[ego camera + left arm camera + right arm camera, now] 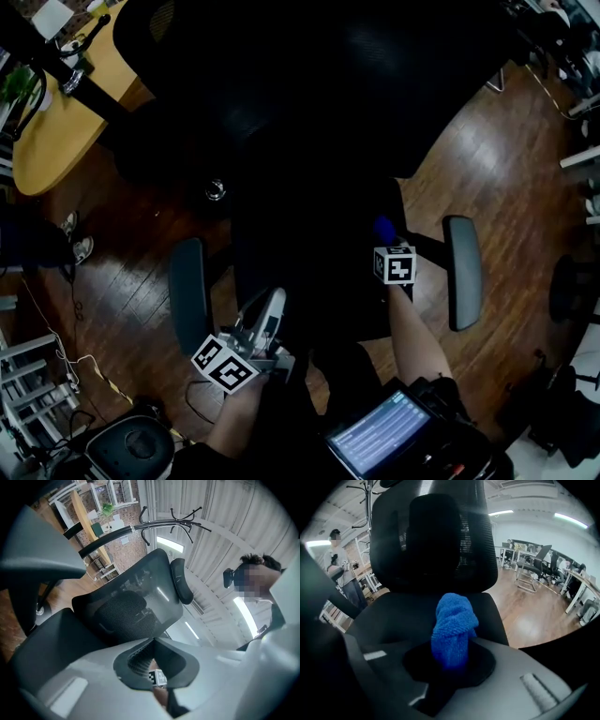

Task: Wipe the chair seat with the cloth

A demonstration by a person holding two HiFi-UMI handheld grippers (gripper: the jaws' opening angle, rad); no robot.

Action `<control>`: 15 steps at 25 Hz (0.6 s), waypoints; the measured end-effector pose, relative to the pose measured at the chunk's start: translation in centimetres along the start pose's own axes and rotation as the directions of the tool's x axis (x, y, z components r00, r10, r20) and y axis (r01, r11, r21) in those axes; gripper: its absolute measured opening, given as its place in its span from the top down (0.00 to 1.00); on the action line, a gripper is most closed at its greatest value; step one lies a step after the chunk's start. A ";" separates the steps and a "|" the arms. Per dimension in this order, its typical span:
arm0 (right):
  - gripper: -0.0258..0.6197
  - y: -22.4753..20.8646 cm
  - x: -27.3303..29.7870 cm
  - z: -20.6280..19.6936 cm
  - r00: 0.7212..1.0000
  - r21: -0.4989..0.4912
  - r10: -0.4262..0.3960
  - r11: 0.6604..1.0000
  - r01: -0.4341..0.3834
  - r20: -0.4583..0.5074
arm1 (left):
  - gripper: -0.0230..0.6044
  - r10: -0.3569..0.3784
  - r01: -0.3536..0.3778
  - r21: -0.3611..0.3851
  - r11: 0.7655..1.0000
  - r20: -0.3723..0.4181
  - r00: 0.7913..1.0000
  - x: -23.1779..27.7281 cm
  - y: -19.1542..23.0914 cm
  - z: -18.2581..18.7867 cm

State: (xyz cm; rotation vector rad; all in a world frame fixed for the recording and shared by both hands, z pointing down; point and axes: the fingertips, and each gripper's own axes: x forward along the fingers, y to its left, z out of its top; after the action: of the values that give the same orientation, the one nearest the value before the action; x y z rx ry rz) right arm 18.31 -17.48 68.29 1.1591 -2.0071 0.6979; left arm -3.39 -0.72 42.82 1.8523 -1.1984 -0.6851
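Observation:
A black office chair fills the head view, its dark seat (314, 281) between two grey armrests (187, 292) (462, 272). My right gripper (389, 246) hangs over the seat's right part, shut on a bunched blue cloth (384, 228). In the right gripper view the cloth (453, 620) sticks out of the gripper (451, 645) above the seat (398, 616), facing the mesh backrest (436, 536). My left gripper (270, 314) is at the seat's front left, shut and holding nothing. Its own view looks over the gripper (153, 640) up at the backrest (131, 606) and headrest (182, 581).
A round wooden table (56, 122) stands at the upper left on the wood floor (506, 178). A lit screen (380, 433) sits at the bottom. A person (340, 569) stands at the left. More chairs and desks (534, 564) fill the right background. A coat rack (178, 520) rises behind the chair.

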 end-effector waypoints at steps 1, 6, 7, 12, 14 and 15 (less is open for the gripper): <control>0.88 0.0 -0.1 0.1 1.000 -0.002 -0.003 1.000 0.003 0.003 | 0.97 -0.001 0.001 -0.001 1.000 -0.001 1.000 0.0 -0.1 -0.1; 0.88 -0.1 -0.4 0.2 1.000 -0.012 -0.008 1.000 0.008 0.014 | 0.97 -0.009 0.009 -0.003 1.000 0.006 1.000 -0.5 -0.3 -0.3; 0.88 0.0 -0.4 0.3 1.000 -0.004 -0.006 1.000 0.006 0.021 | 0.97 -0.010 0.010 -0.004 1.000 0.010 1.000 -0.7 -0.3 -0.3; 0.88 7.2 -0.4 1.4 0.986 0.023 0.152 0.988 -0.154 0.072 | 0.97 0.003 -0.003 -0.011 1.000 0.043 0.999 -1.8 0.1 0.2; 0.88 12.2 0.0 2.1 0.969 -0.017 0.235 0.972 -0.234 0.077 | 0.97 0.013 -0.012 -0.015 1.000 0.064 0.998 -2.6 0.3 0.8; 0.88 15.0 0.3 2.3 0.959 -0.043 0.276 0.961 -0.273 0.071 | 0.97 0.018 -0.017 -0.016 1.000 0.074 0.997 -3.1 0.4 1.2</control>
State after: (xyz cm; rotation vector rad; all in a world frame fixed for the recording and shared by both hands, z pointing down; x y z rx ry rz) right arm 4.21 -12.53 65.63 0.9080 -2.2621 0.7633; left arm -5.80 1.66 42.57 1.8157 -1.2514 -0.7570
